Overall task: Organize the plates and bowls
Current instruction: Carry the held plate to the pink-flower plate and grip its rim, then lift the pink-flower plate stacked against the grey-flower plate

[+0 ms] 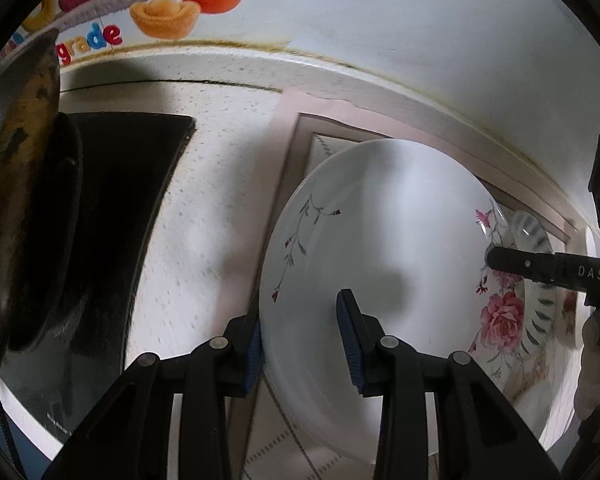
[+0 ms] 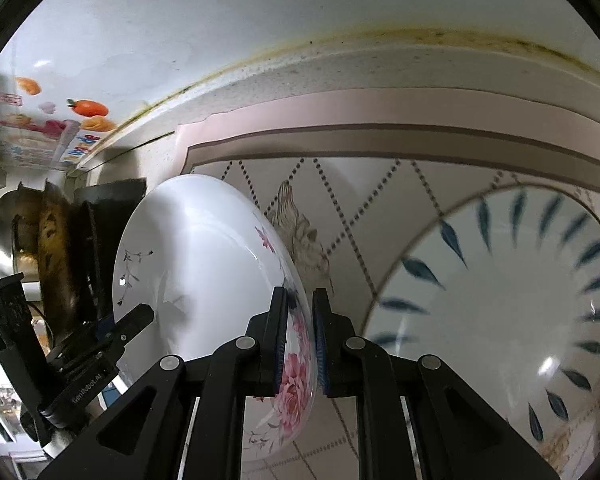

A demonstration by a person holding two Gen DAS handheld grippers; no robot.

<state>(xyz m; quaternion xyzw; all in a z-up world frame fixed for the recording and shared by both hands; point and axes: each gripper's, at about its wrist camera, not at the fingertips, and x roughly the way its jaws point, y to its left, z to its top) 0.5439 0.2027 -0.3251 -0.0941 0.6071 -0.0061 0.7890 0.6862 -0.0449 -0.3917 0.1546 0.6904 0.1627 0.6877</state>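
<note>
A white floral plate is held tilted above the patterned mat, gripped at opposite edges by both tools. The left gripper clamps the plain rim, jaws narrow; the right gripper pinches the rose-printed rim, jaws nearly together. A leaf-patterned bowl rests just beside on the mat (a dark pan stands far left).

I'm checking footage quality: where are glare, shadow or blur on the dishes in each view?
Left wrist: soft sheen and a gripper shadow on the floral plate. Right wrist: glare spots on the leaf bowl, whose far-rim leaves are smeared; fisheye bends the mat border.
</note>
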